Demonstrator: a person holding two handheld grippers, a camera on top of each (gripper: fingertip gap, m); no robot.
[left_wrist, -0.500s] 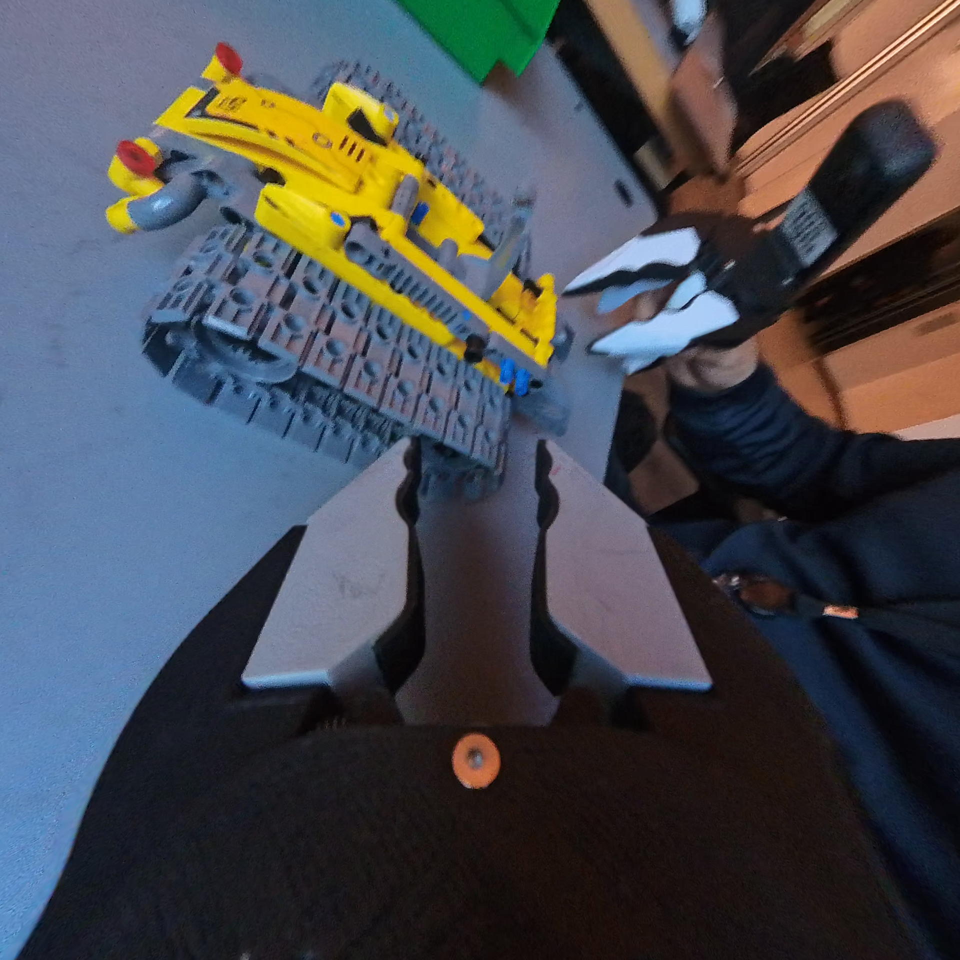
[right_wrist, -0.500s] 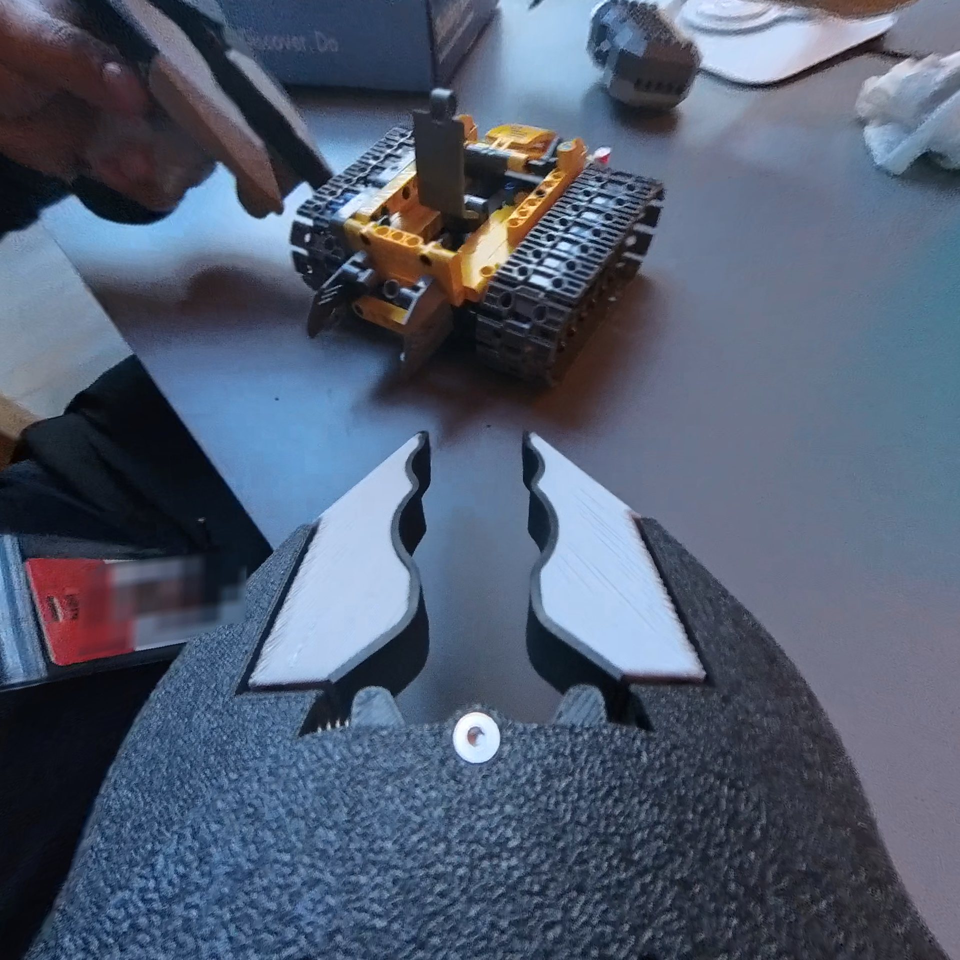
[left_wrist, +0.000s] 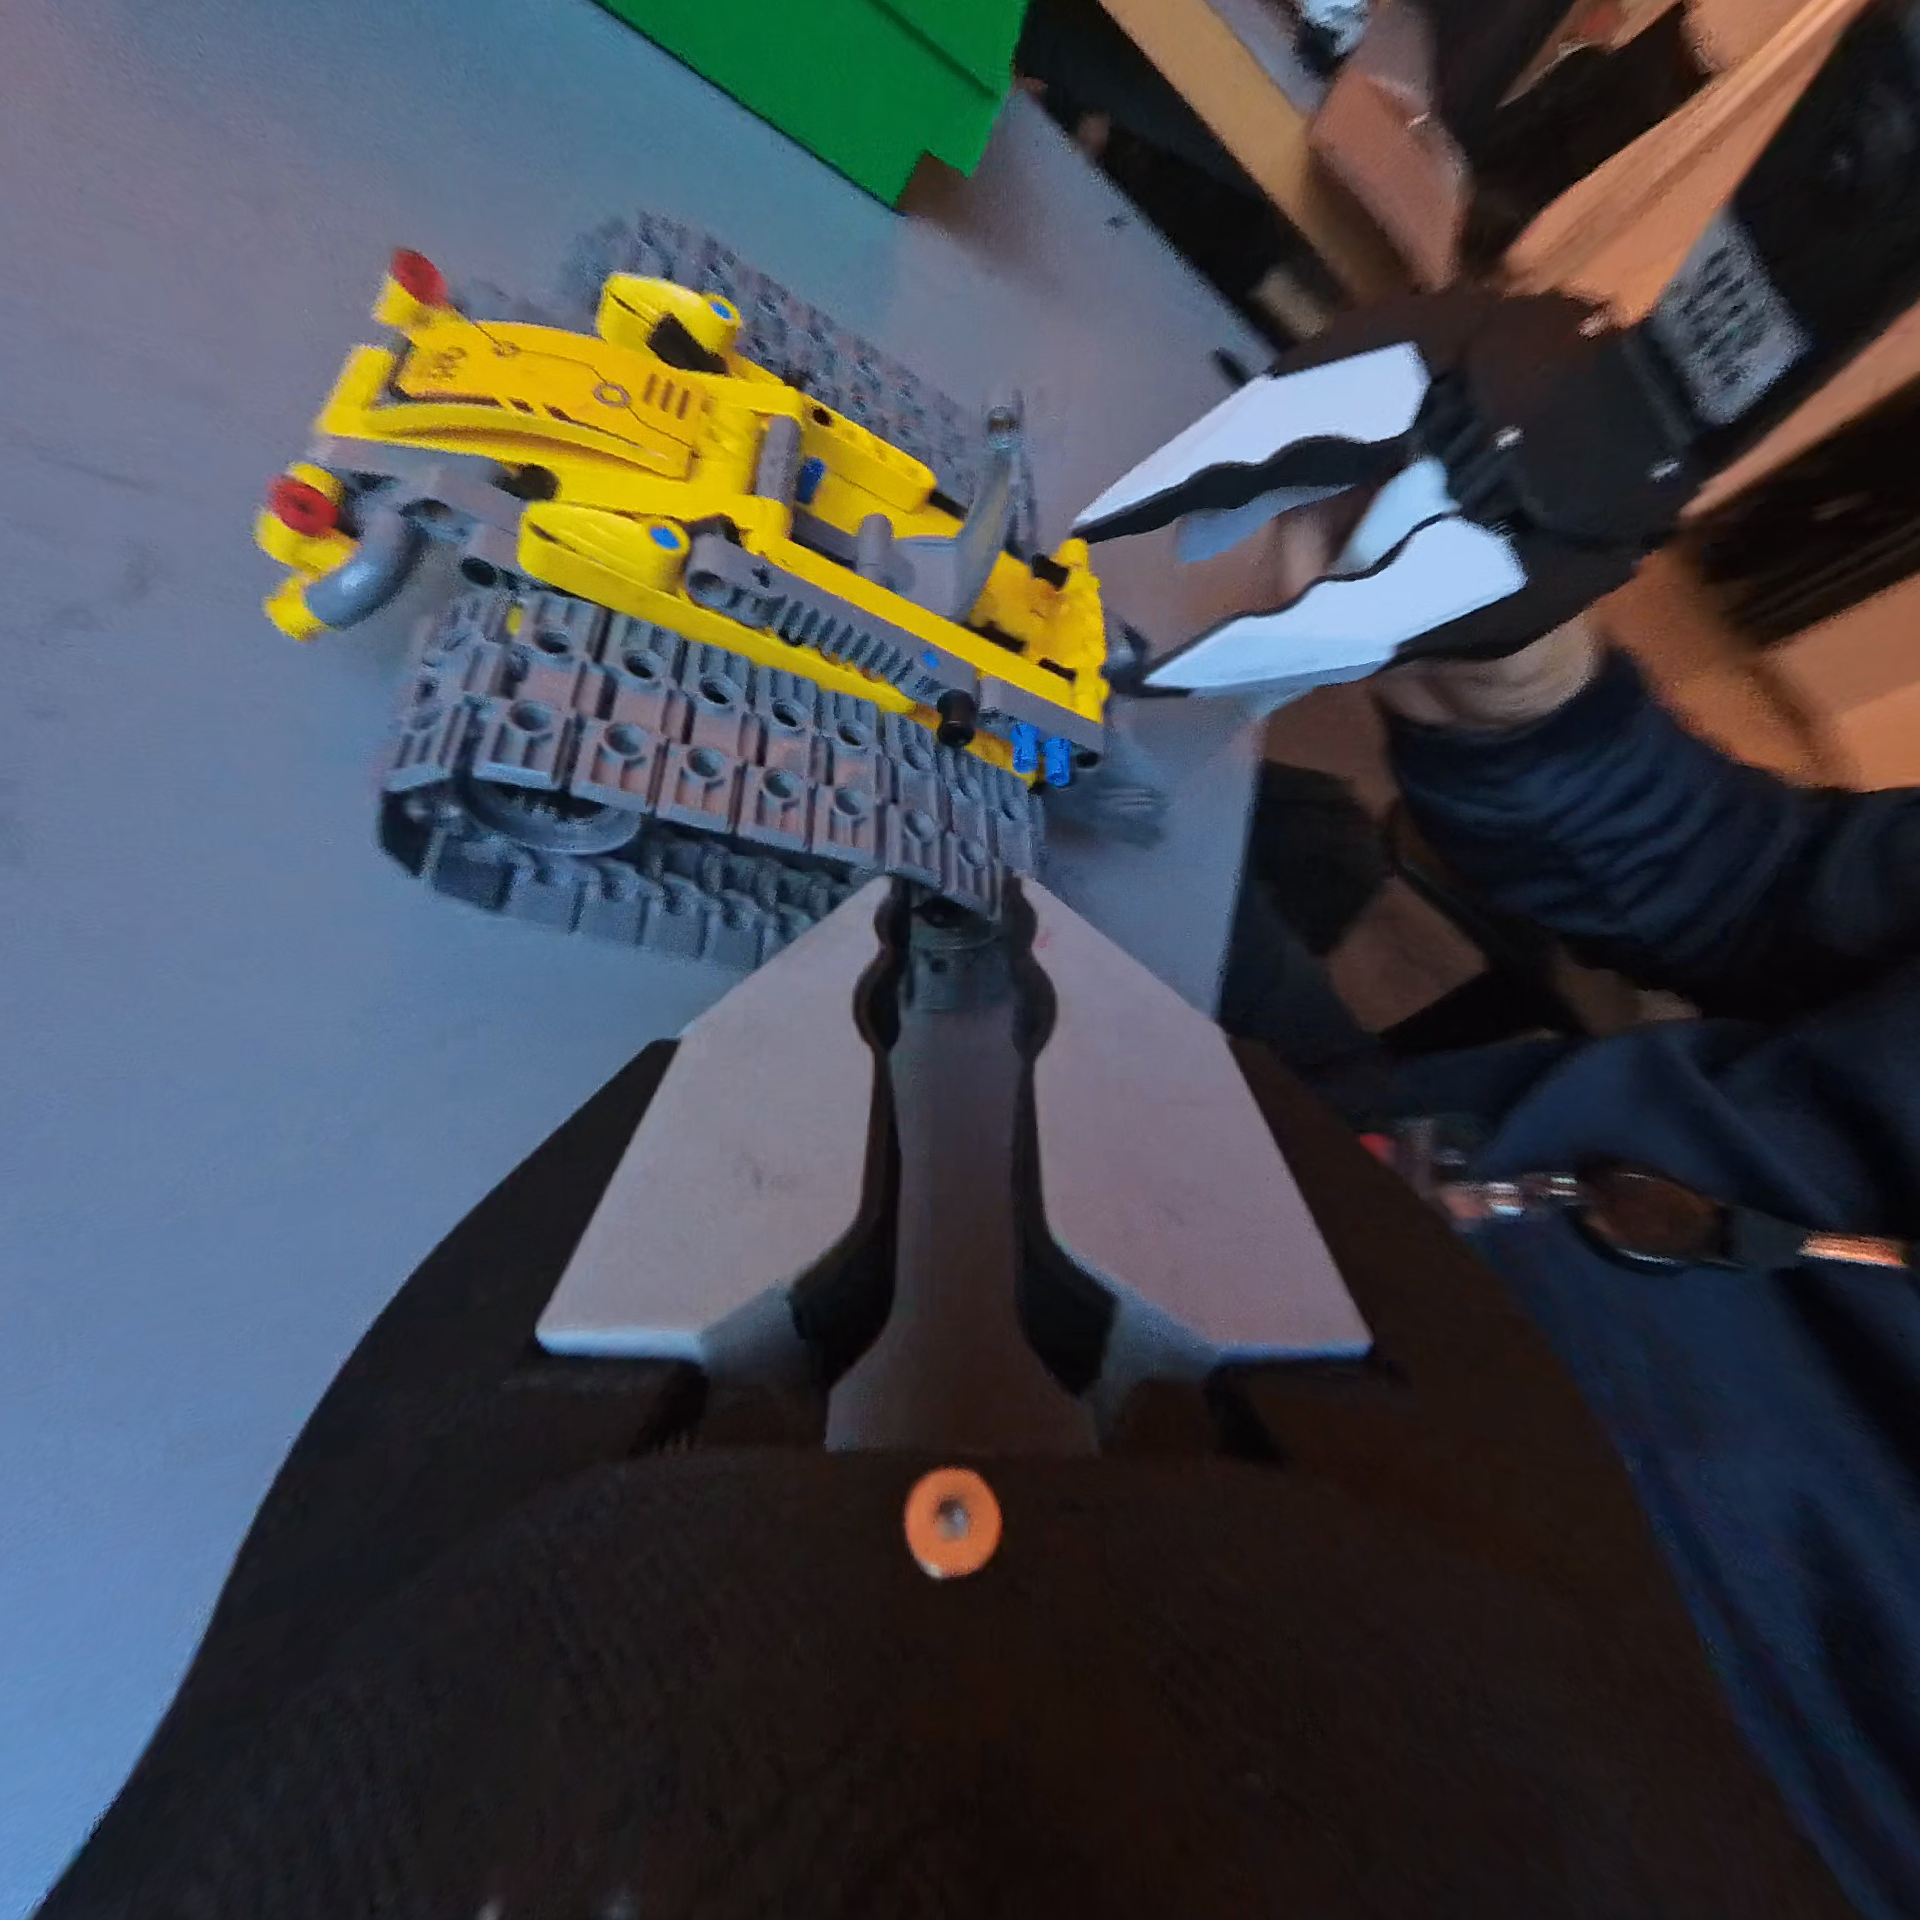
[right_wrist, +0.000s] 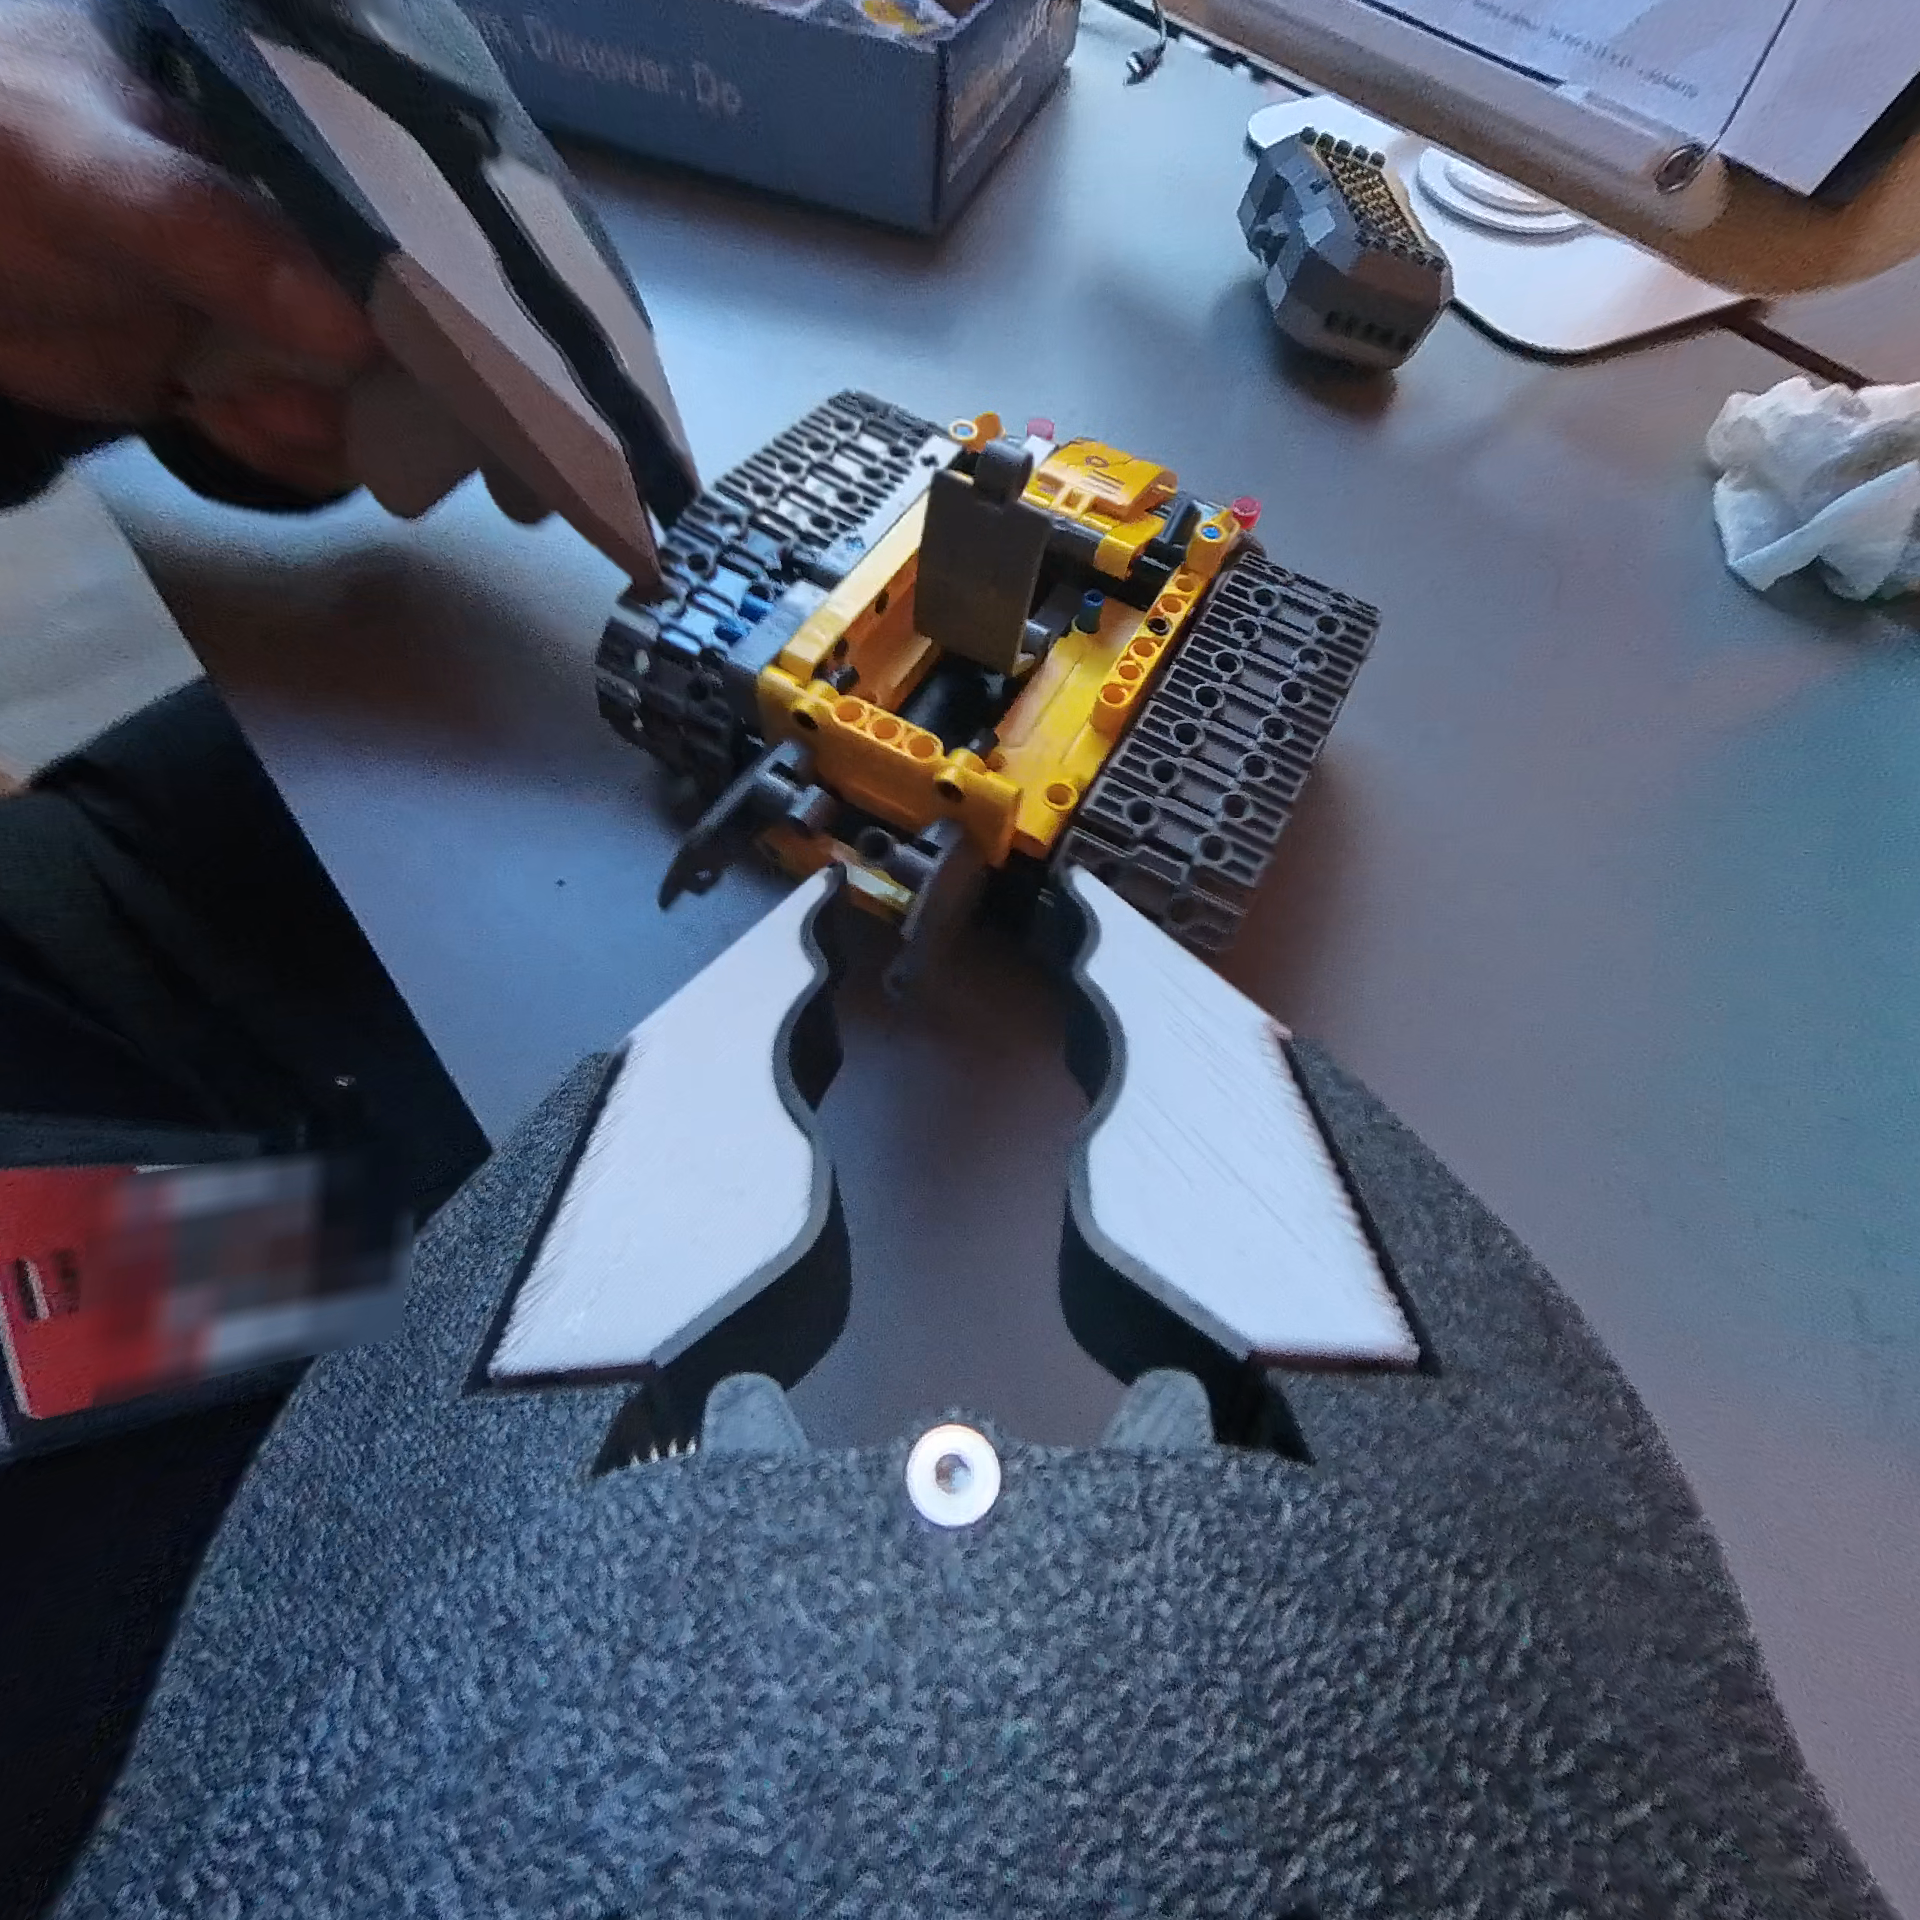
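Note:
A yellow brick-built tracked vehicle (left_wrist: 727, 499) with grey tracks stands on the grey table (left_wrist: 156, 935). My left gripper (left_wrist: 958, 909) is shut on the near end of one track (left_wrist: 935, 831). The right wrist view shows it (right_wrist: 649, 566) from above at the vehicle's (right_wrist: 883, 727) left track corner. My right gripper (right_wrist: 954, 894) is open, its tips on either side of a dark grey prong (right_wrist: 935, 904) at the vehicle's near end. It also shows in the left wrist view (left_wrist: 1122, 603), open at the vehicle's end by the table edge.
A blue box (right_wrist: 790, 94), a small grey brick-built piece (right_wrist: 1340, 260), a monitor stand (right_wrist: 1538, 260) and a crumpled white tissue (right_wrist: 1818, 499) lie beyond the vehicle. A green block (left_wrist: 831, 73) sits at the far end. A person's dark sleeve (left_wrist: 1610, 831) is beside the table edge. The tips of one gripper are about 10 cm away from the tips of the other.
Both grippers have moved in to the vehicle. The left fingers have closed onto the track end. The right gripper has come forward to the near end, jaws slightly wider.

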